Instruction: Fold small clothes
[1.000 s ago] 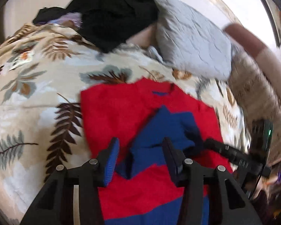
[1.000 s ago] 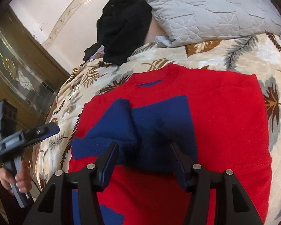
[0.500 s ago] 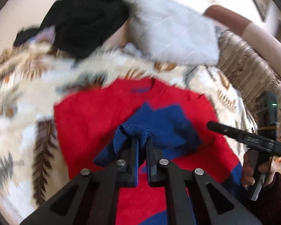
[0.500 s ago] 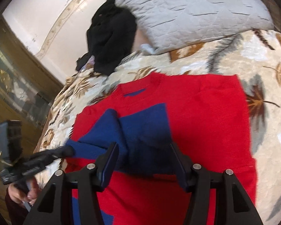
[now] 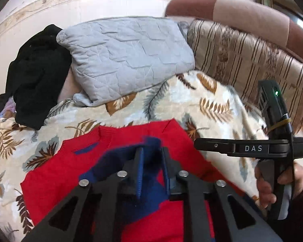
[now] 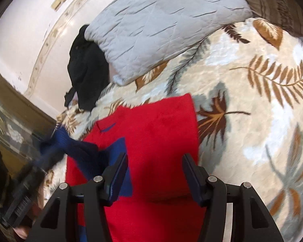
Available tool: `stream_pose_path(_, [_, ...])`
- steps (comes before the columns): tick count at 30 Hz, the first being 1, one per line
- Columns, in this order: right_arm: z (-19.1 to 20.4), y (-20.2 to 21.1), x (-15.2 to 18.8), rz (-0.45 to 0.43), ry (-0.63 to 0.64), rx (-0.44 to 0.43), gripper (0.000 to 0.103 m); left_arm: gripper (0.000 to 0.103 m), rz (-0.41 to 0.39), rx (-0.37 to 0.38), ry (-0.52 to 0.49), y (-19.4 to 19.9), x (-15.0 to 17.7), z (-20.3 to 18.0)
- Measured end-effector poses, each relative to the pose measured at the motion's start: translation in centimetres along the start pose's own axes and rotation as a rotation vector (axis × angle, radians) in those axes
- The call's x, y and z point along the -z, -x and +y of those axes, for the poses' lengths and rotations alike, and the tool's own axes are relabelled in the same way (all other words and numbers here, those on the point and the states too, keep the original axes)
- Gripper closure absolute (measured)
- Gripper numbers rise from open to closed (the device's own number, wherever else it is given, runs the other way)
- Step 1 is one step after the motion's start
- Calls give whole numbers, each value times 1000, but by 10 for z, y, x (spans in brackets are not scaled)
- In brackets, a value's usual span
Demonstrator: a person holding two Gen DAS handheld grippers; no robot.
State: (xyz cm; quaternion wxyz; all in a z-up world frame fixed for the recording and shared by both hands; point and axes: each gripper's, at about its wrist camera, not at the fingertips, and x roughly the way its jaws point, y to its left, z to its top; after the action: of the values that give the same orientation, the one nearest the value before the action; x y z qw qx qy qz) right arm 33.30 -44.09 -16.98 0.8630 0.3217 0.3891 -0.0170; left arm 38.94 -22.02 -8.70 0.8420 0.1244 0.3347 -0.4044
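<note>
A red sweater [image 5: 54, 171] with blue sleeves lies flat on the leaf-print blanket [image 5: 192, 104]. My left gripper [image 5: 152, 151] has one blue sleeve [image 5: 115, 161] bunched between its pads. Its jaws are opening but still grip the cloth. In the right wrist view that blue sleeve [image 6: 76, 147] is lifted off the red sweater [image 6: 157, 131] and stretched out to the left. My right gripper [image 6: 155, 157] hovers over the sweater's red chest near its right edge. Its jaws are opening, with nothing between them. From the left wrist view the right gripper [image 5: 200, 143] shows side-on, held by a hand [image 5: 266, 185].
A grey quilted pillow [image 5: 127, 56] lies at the head of the bed, with a heap of black clothes [image 5: 36, 74] to its left. A striped cushion [image 5: 242, 60] and padded headboard rise on the right. Bare blanket [image 6: 252, 121] spreads right of the sweater.
The left gripper shut on the blue sleeve, then lifted and pulled it sideways off the sweater's chest, and its jaws have since parted a little. The right gripper slid toward the sweater's right edge.
</note>
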Motion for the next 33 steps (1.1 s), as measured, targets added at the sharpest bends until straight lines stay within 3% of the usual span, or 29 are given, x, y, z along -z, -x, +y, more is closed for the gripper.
stream_pose_path(1, [-2, 2, -2, -5, -6, -12, 33, 67, -20, 1, 27, 6, -1, 7])
stream_pose_path(3, [-4, 5, -5, -15, -15, -42, 31, 43, -94, -13, 126, 30, 1, 33])
stream_pose_path(4, [-4, 5, -6, -13, -20, -58, 31, 38, -122, -18, 166, 37, 2, 42])
stream_pose_path(7, [0, -1, -7, 15, -38, -104, 31, 38, -122, -29, 288, 51, 11, 81])
stream_pose_path(9, [5, -10, -6, 33, -35, -107, 31, 38, -84, -84, 326, 51, 22, 101])
stream_pose_path(12, [7, -26, -7, 57, -36, -108, 31, 38, 38, -184, 383, 42, 47, 130])
stream_pose_path(16, [5, -51, -15, 77, -48, -107, 31, 38, 115, -218, 471, 38, 79, 157])
stream_pose_path(22, [9, -89, -13, 130, -58, -85, 31, 38, 185, -318, 481, 25, 107, 171])
stream_pose_path(24, [25, -94, -6, 114, 28, -15, 38, 38, 219, -349, 473, 18, 111, 171])
stream_pose_path(26, [42, -98, 2, 122, 123, 57, 94, 38, 243, -362, 481, 11, 114, 172])
stream_pose_path(29, [62, -95, 14, 81, 250, 158, 96, 38, 238, -379, 483, 13, 112, 169])
stream_pose_path(33, [75, -60, 12, -23, 280, 187, 97, 38, 192, -400, 459, 24, 101, 159])
